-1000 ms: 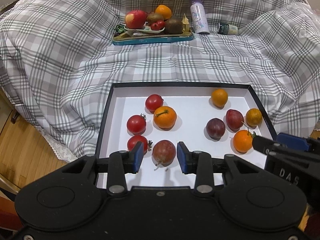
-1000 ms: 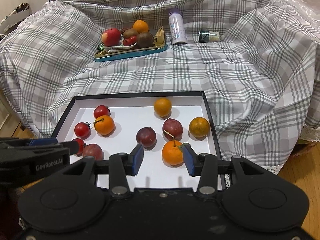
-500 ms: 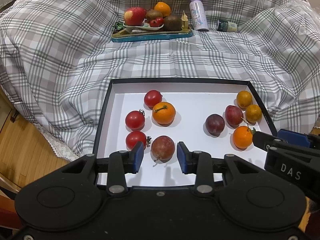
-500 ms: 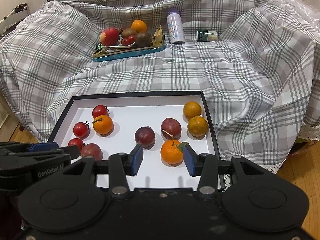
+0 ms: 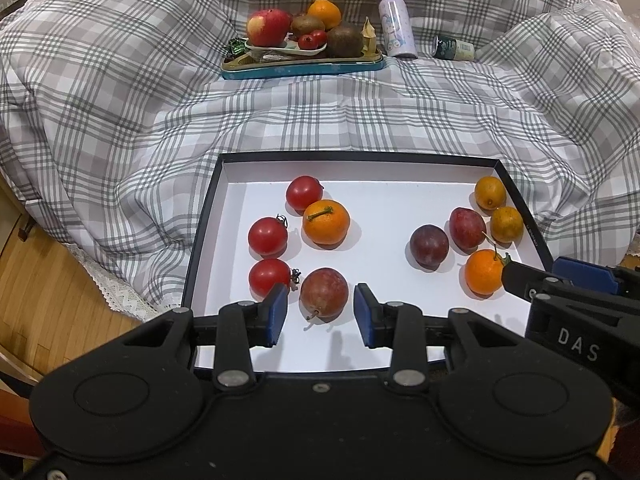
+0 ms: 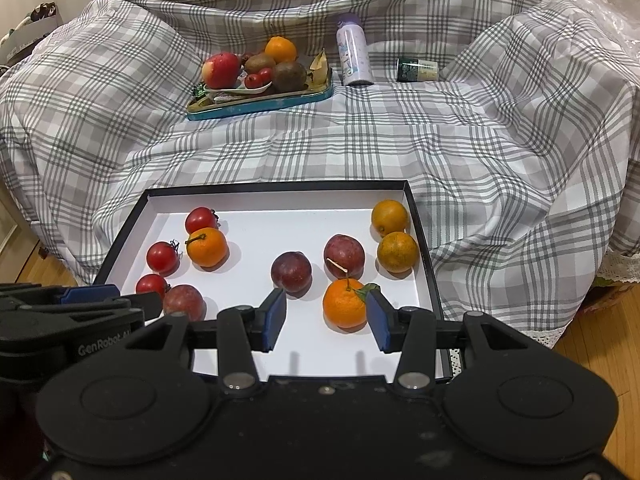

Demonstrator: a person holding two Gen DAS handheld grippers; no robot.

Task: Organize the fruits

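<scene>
A black-rimmed tray [image 5: 360,155] [image 6: 280,186] with a white floor lies on the plaid cloth. On its left are three tomatoes [image 5: 267,237], an orange [image 5: 326,222] and a plum [image 5: 324,292]. On the right are two plums [image 6: 291,271], two small oranges [image 6: 398,251] and a leafy orange [image 6: 345,302]. My left gripper [image 5: 320,316] is open above the near plum, with its pads clear of it. My right gripper [image 6: 326,318] is open over the leafy orange, which shows close to its right pad with a gap on the left.
At the back, a teal tray [image 5: 304,66] holds an apple, kiwis and an orange. A white bottle [image 5: 394,28] stands beside it, next to a dark jar [image 5: 454,48] on its side. The cloth bulges up on both sides. Wooden floor [image 5: 40,280] lies left of the tray.
The small orange at the back of the tray has rolled right and now sits against the right wall beside the other small orange. Both grippers have kept still.
</scene>
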